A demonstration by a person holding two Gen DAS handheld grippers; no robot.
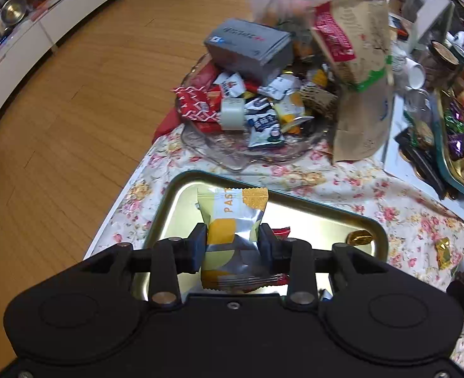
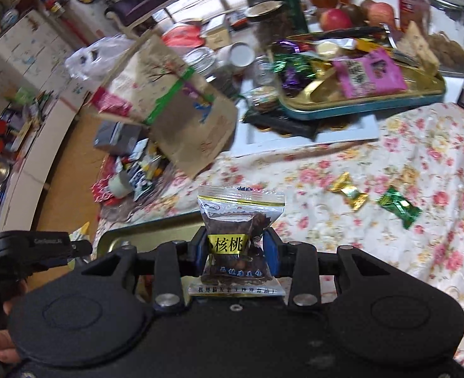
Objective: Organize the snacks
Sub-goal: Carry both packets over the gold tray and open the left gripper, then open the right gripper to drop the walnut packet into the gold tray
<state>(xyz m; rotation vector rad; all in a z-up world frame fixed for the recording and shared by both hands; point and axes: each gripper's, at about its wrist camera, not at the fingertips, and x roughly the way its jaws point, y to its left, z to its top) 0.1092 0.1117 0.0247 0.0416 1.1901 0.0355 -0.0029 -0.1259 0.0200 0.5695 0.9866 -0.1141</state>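
- Left wrist view: the left gripper (image 1: 233, 236) is pinching a yellow and silver foil pastry packet (image 1: 232, 220) by its middle and holds it upright above the gold metal tray with a dark rim (image 1: 326, 220).
- The tray lies on the tabletop with a flowered cloth (image 1: 310, 179). On it I can see only a gold wrapped candy (image 1: 359, 238) near its right corner and a red wrapper (image 1: 280, 232) just behind the gripper, so the tray looks almost unfilled.
- Behind the tray stands a clear glass dish (image 1: 232, 154) piled with many small mixed packets, with a grey box (image 1: 247, 47) on the top. A brown paper bag (image 1: 358, 88) stands just beside it.
- Right wrist view: the right gripper (image 2: 237, 245) is pressed on a clear plastic packet of dark walnuts with a yellow label (image 2: 235, 236), held upright close to the far edge of the same gold tray (image 2: 156, 230).
- On the cloth to the right lie a loose gold candy (image 2: 348, 192) and a loose green candy (image 2: 397, 203), apart from each other. Further away, a second gold tray with a teal rim (image 2: 373, 104) carries purple candies and a pink packet.
- My judgement: the sorting is at an early stage. Both held packets are not yet put down, and the pile in the dish and the loose candies are left to do.
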